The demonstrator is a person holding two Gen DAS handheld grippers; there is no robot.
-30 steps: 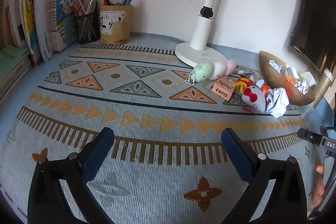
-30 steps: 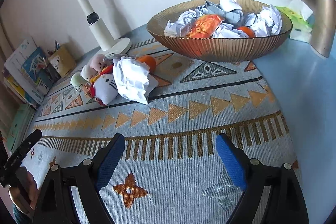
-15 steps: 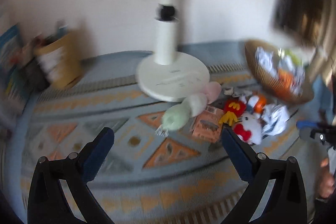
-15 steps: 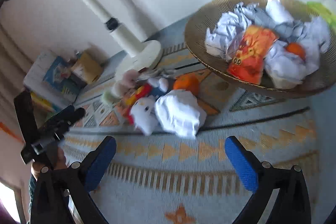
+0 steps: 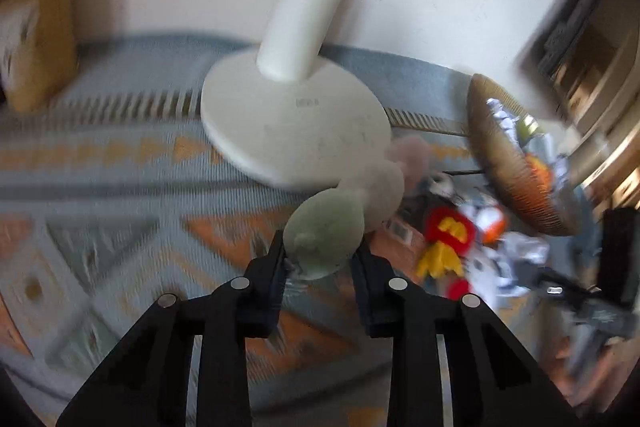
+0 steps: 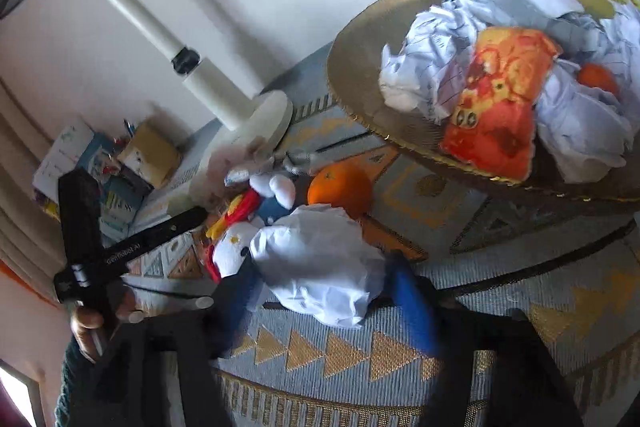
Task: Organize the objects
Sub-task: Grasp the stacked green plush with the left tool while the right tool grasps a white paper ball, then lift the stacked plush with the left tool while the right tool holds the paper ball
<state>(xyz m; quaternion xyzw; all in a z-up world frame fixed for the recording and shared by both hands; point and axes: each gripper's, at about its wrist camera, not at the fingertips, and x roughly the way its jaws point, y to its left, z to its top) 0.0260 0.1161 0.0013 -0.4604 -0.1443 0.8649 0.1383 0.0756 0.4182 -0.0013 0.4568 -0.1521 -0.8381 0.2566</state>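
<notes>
While the left tool (image 5: 320, 259) is closing on the green plush toy (image 5: 325, 233) beside the lamp base (image 5: 292, 123), its soft, light body yields; the middle is best. The right tool (image 6: 324, 291) is closing around the crumpled paper ball (image 6: 320, 263) on the counter (image 6: 520, 307), which is light and crushes easily.

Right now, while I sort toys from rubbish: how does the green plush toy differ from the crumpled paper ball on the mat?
The green plush toy is smooth, rounded and pale green; the crumpled paper ball is white, creased and angular. The toy lies by the lamp base; the ball lies in front of the orange. Each sits between the closing jaws of a hand-held gripper: left and right.
</notes>
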